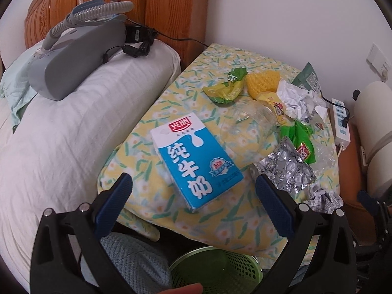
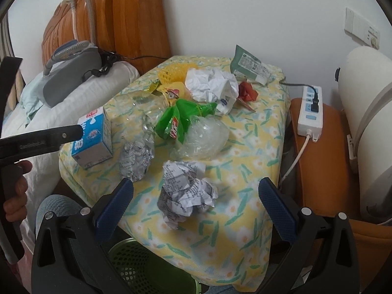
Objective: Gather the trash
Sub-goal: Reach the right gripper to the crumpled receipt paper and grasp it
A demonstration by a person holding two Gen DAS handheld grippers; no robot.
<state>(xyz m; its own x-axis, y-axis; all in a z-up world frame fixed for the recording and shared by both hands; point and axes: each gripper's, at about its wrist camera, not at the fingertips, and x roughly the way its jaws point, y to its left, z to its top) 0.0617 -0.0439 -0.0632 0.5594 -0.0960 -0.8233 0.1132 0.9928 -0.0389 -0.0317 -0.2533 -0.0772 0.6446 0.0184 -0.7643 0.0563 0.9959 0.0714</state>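
A blue and white milk carton (image 1: 196, 161) lies flat on the flowered yellow cloth (image 1: 220, 220), just ahead of my open left gripper (image 1: 193, 191). A crumpled printed paper ball (image 2: 186, 191) lies between the spread fingers of my open right gripper (image 2: 196, 191). Further back lie a foil wrapper (image 2: 134, 159), a green wrapper (image 2: 176, 122), a clear crushed bottle (image 1: 247, 122), clear plastic film (image 2: 203, 139), white crumpled paper (image 2: 210, 85), yellow foam net (image 1: 262, 83) and a green pouch (image 2: 247, 66). A green mesh bin (image 1: 215, 269) stands below the table's near edge. The left gripper's arm (image 2: 39, 139) shows at left.
A white pillow (image 1: 73, 134) with a grey machine (image 1: 76, 58) and hose lies left, against a wooden headboard (image 1: 156, 7). A white power strip (image 2: 310, 110) rests on an orange surface at right, beside a white cylinder (image 2: 367, 127). A knee in blue fabric (image 1: 137, 262) sits below.
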